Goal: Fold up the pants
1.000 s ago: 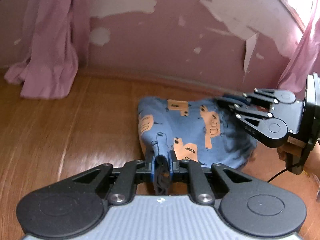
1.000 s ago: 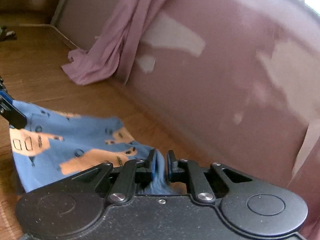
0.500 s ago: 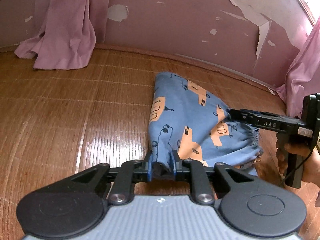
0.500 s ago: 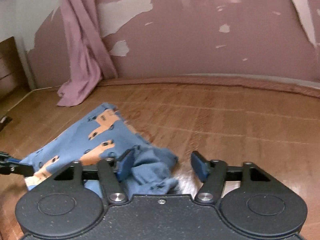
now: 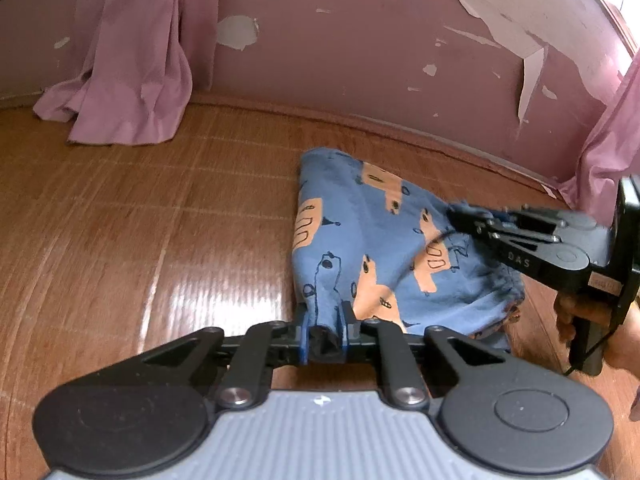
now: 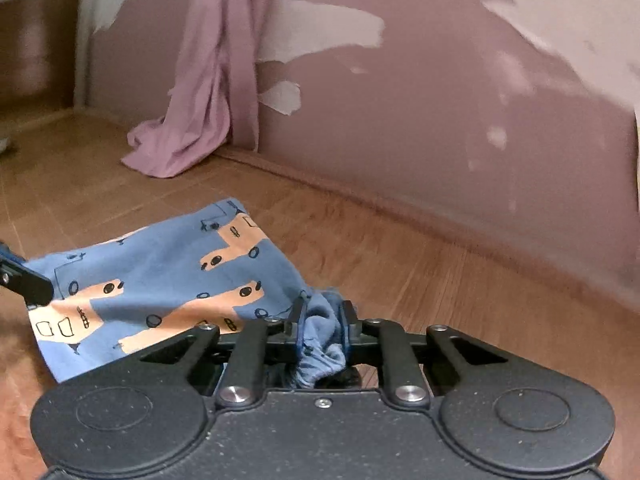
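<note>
Blue pants (image 5: 360, 248) with orange prints lie folded on the wooden floor (image 5: 160, 240). My left gripper (image 5: 324, 320) is shut on their near corner, low over the floor. From the right comes my right gripper (image 5: 456, 216), held by a hand (image 5: 572, 316), its tips at the pants' gathered waistband edge. In the right wrist view the right gripper (image 6: 323, 320) is shut on a bunch of blue waistband cloth, and the pants (image 6: 168, 272) spread out to the left. The left gripper's tip (image 6: 28, 284) shows at the pants' far left corner.
A pink wall (image 5: 380, 60) with peeling paint runs close behind the pants. A pink curtain (image 5: 120, 92) pools on the floor at the back left, and another curtain (image 5: 604, 168) hangs at the right. Brown wooden furniture (image 6: 36, 52) stands far left in the right wrist view.
The pants came down from hanging to lying on the floor. My right gripper opened half a second ago and has now shut on the bunched waistband. The left grip held.
</note>
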`<state>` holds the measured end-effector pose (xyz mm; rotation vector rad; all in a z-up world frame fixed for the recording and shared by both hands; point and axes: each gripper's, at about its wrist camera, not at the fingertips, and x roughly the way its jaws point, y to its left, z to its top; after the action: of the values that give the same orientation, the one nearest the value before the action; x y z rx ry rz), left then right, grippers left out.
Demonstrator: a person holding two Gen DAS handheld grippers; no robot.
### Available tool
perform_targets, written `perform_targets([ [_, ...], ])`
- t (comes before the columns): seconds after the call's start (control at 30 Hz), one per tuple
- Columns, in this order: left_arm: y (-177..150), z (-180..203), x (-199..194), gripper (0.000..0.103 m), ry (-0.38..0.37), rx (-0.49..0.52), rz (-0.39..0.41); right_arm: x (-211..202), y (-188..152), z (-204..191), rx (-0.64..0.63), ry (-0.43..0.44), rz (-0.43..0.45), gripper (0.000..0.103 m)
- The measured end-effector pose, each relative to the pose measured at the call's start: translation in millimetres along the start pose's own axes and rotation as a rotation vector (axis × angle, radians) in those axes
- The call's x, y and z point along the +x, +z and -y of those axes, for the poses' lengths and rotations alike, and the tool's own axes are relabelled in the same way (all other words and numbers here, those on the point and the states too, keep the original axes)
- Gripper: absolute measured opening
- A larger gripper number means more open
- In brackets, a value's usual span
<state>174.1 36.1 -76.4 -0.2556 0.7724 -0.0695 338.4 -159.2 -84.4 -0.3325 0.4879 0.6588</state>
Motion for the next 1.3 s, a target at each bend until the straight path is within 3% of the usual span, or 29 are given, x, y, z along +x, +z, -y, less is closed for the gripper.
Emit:
perform_targets([
  [0.4,37.0,11.5,42.5,0.015,-0.023,-0.079,0.03,43.8,54.3,19.9,-0.275,-0.064,0.06,0.016],
  [0.57,38.1,7.6,55.3,0.015,-0.012,-0.084,0.03,74.9,45.9,31.4,-0.242,-0.058,-0.013,0.017],
  [0.73,38.3,7.2,54.5,0.018,-0.01,-0.062,0.029,79.5,36.4,43.3,-0.131,-0.046,-0.044,0.029],
  [0.77,39.1,6.7,54.4,0.02,-0.01,-0.065,0.024,77.8,36.5,43.7,-0.121,-0.047,-0.04,0.03],
  [0.9,42.5,1.8,50.6,0.033,-0.012,-0.104,0.015,61.9,41.1,45.9,-0.083,-0.062,-0.012,0.059],
  [1.03,44.2,2.1,43.0,0.041,0.0,-0.106,0.015,33.7,44.2,45.3,-0.034,-0.066,0.019,0.077],
  [1.1,44.6,4.1,35.4,0.063,0.005,-0.107,0.022,16.6,45.3,43.6,-0.002,-0.067,0.04,0.084],
  [1.17,44.1,6.1,25.1,0.073,0.011,-0.104,0.052,2.5,46.6,42.7,0.027,-0.069,0.058,0.09],
  [1.23,44.0,9.7,14.0,0.077,0.016,-0.086,0.074,-15.8,46.5,40.9,0.061,-0.068,0.086,0.096],
  [1.3,42.3,11.7,5.7,0.09,0.026,-0.075,0.087,-33.1,46.0,38.9,0.099,-0.068,0.112,0.1],
])
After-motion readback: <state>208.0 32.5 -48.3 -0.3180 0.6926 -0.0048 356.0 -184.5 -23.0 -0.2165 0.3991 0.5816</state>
